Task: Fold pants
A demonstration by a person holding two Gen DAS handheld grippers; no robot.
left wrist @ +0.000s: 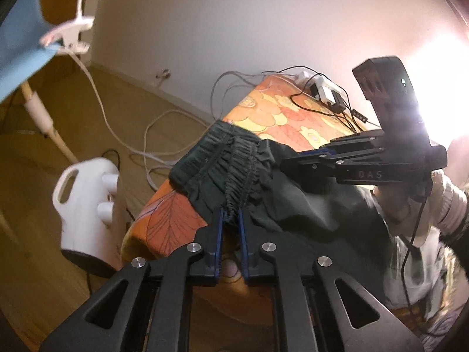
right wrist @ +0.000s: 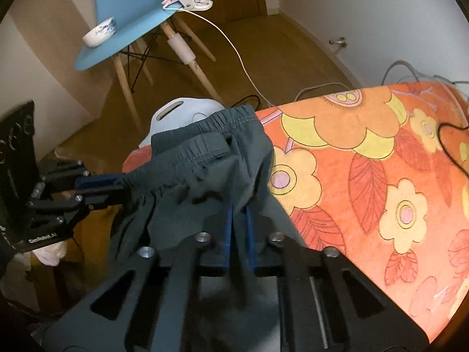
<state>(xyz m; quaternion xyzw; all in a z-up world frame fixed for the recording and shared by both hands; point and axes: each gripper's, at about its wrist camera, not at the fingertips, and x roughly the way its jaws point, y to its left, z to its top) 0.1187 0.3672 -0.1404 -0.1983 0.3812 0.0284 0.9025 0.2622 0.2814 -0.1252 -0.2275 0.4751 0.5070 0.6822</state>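
Dark green elastic-waisted pants (right wrist: 211, 158) lie bunched at the edge of the orange flower-patterned bench (right wrist: 366, 176); left gripper (left wrist: 231, 220) and right gripper (right wrist: 239, 214) both have jaws clamped on their fabric.

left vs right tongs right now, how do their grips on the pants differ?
Left tongs pinch the gathered elastic waistband; right tongs pinch smoother cloth below the band. Left tongs hold at the pants' outer edge, by the table corner; right tongs bite further in, with cloth draped over their fingers. Shared: both are shut on the dark pants above the floral tablecloth.
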